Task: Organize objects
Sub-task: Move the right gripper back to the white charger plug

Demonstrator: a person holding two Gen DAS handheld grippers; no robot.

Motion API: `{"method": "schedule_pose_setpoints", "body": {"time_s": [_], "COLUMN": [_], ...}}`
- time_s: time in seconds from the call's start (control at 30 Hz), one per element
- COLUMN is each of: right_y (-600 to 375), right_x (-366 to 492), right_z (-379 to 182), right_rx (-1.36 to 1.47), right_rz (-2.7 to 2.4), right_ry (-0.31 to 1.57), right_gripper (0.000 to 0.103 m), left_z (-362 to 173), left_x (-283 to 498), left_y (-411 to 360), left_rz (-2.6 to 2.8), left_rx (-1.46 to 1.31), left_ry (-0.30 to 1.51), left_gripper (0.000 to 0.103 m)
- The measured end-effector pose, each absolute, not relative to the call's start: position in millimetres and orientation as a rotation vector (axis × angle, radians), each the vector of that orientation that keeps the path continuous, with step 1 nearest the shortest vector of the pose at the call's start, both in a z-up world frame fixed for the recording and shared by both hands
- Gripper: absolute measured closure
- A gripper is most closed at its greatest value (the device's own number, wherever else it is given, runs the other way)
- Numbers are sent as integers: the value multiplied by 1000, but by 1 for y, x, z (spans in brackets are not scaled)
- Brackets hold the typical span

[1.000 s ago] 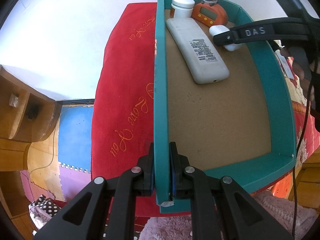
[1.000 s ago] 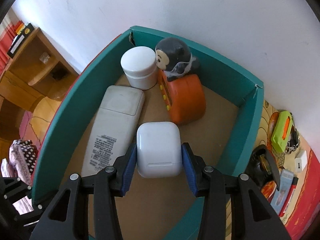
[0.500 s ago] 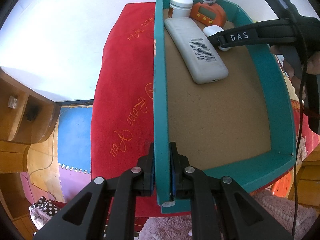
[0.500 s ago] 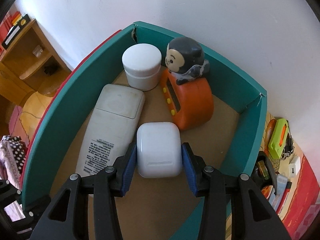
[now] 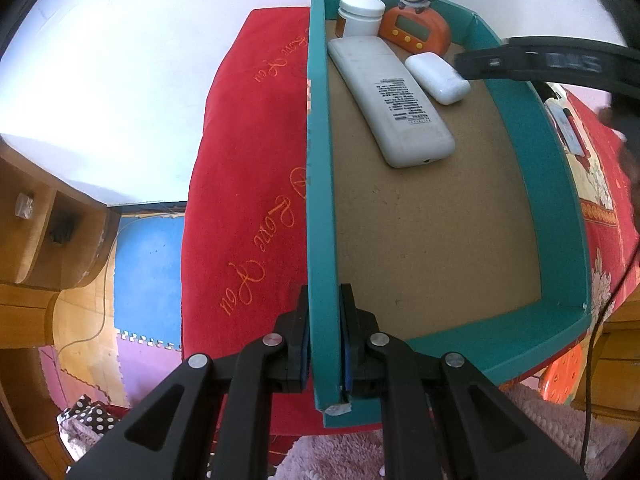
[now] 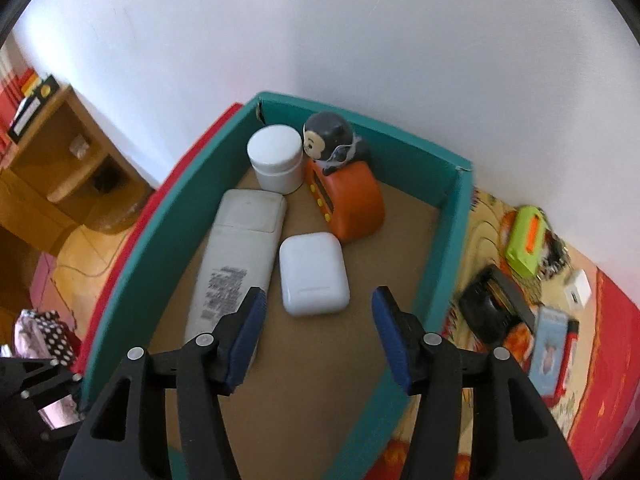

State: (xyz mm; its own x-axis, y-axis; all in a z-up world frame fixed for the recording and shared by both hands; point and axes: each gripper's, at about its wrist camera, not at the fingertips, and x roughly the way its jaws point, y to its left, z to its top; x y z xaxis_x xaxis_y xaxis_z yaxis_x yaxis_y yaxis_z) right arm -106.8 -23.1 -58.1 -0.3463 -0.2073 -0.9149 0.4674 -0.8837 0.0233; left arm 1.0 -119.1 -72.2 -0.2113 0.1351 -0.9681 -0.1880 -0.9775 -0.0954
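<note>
A teal box (image 5: pixel 320 200) (image 6: pixel 160 232) with a brown floor lies on a red cloth. My left gripper (image 5: pixel 324 340) is shut on the box's left wall near the front corner. Inside at the far end lie a white remote (image 5: pixel 392 100) (image 6: pixel 240 256), a white jar (image 5: pixel 360 12) (image 6: pixel 276 156), an orange clock with a monkey figure (image 5: pixel 416 28) (image 6: pixel 348 204) and a white earbud case (image 5: pixel 438 76) (image 6: pixel 312 272). My right gripper (image 6: pixel 318 336) hovers above and behind the case, its jaws opening, with nothing between its pads.
Right of the box on the patterned cloth lie a green-orange tool (image 6: pixel 526 240), a black object (image 6: pixel 492 308), a white charger (image 6: pixel 578 290) and a small booklet (image 6: pixel 550 352). A wooden shelf (image 6: pixel 60 160) stands at the left. A white wall is behind.
The right gripper let go of the white earbud case, which now rests on the box floor beside the remote, and has risen and pulled back. The left gripper kept still.
</note>
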Motion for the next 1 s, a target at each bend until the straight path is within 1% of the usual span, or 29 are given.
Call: {"method": "schedule_pose_setpoints", "body": {"time_s": [0.2,0.33,0.47,0.67,0.8,1.0], "right_y": [-9,33,57,115,147,192], "right_x": [-77,-64,-52,-47,-61,-87], "right_z": [-31,-17,-21,-22,-29,-38], "right_rx": [1432,1440,1475,1543,1593,1662], "right_rz": [-2313,-2359,-2426,-2501,-2534,-2560], "right_ry": [240,184,174,74,51,-61], "right_gripper": [46,46,46,46,46,46], "left_z": [-75,-78,-79,-81,-82,-77], "left_x": [2,2,1,0,-1,3], "left_y": [-121,-122,-125,-130,-130,-126], "left_rz": [2293,2288,2281,2276,2272,2275], "left_rx": [-1817,-1804,-1791,-1791,-1796,-1808], "left_ry": [69,76,85,80,81,66], "left_gripper": [94,94,94,93,93,93]}}
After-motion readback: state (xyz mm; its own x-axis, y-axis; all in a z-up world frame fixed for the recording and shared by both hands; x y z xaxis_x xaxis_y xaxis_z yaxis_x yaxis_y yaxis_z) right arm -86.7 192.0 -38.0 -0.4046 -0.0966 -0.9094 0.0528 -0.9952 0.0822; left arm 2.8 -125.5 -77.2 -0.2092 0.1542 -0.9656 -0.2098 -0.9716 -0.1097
